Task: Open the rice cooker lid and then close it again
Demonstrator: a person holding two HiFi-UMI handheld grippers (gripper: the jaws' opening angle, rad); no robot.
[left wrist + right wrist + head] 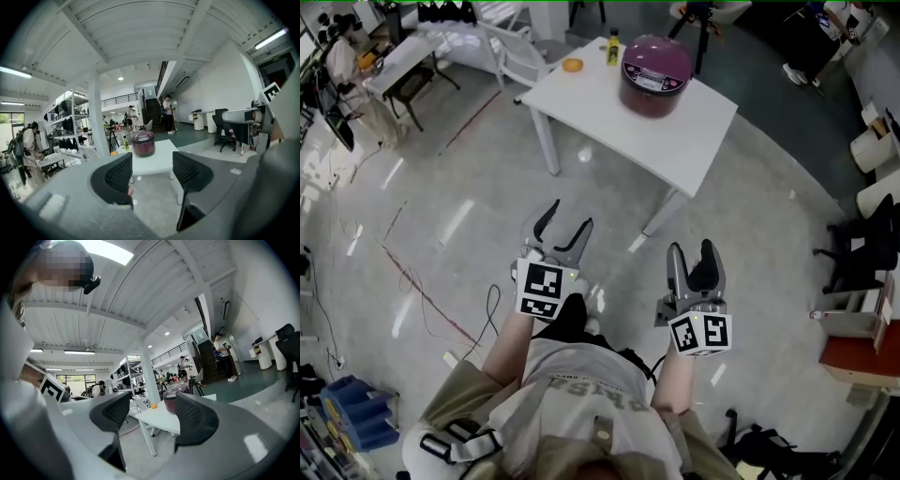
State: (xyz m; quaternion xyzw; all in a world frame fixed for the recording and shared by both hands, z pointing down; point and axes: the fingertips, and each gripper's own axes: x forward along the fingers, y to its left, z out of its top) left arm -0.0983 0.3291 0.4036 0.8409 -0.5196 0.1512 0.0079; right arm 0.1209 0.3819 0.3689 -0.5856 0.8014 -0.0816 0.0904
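Observation:
A maroon rice cooker (655,75) with its lid down stands on a white table (600,98) well ahead of me. The left gripper view shows the rice cooker (142,143) far off between the jaws, and the right gripper view shows the rice cooker (171,399) partly behind its right jaw. My left gripper (562,225) and right gripper (694,255) hang over the floor near my body, both open with nothing between the jaws, far short of the table.
A yellow bottle (612,47) and a small orange thing (572,65) stand on the table's far side. White chairs (520,52) sit behind the table. A black office chair (862,253) and a red box (862,352) stand at right. Cables (441,309) lie on the floor at left.

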